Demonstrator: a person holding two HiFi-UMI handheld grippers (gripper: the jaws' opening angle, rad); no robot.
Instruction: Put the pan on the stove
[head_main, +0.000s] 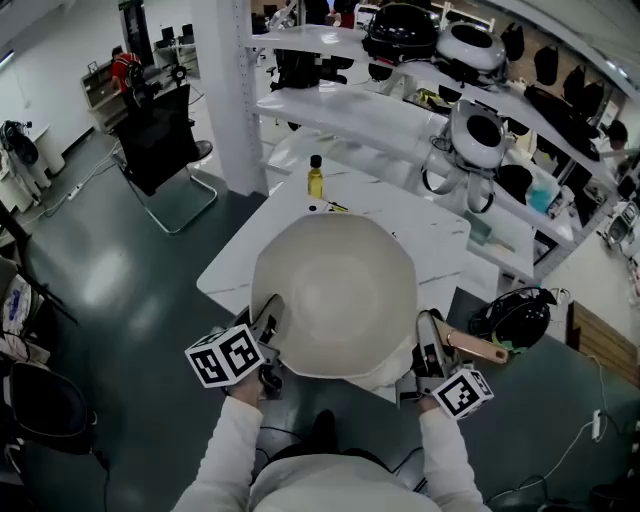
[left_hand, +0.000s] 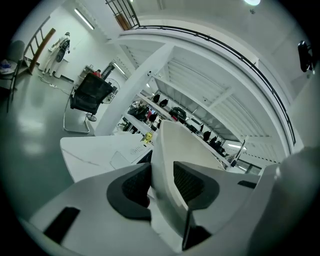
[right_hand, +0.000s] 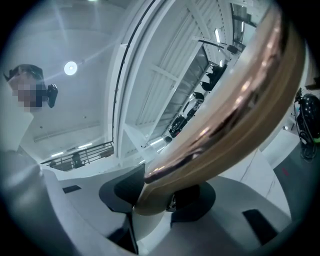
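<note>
A big cream pan (head_main: 335, 295) hangs above the white table (head_main: 230, 270), held up between both grippers and covering most of the tabletop. Its pinkish-brown handle (head_main: 475, 347) sticks out to the right. My left gripper (head_main: 268, 315) is shut on the pan's left rim; in the left gripper view the cream rim (left_hand: 167, 150) stands between the dark pads (left_hand: 135, 187) of the left gripper (left_hand: 161, 182). My right gripper (head_main: 428, 335) is shut on the right rim by the handle; the coppery rim (right_hand: 225, 115) runs through the right gripper (right_hand: 157, 192). No stove shows; the pan hides the table beneath it.
A yellow oil bottle (head_main: 315, 180) stands at the table's far edge. White shelves (head_main: 400, 120) with black and white appliances run behind and to the right. A black round object (head_main: 515, 315) lies at the right. A black chair (head_main: 160, 140) stands far left.
</note>
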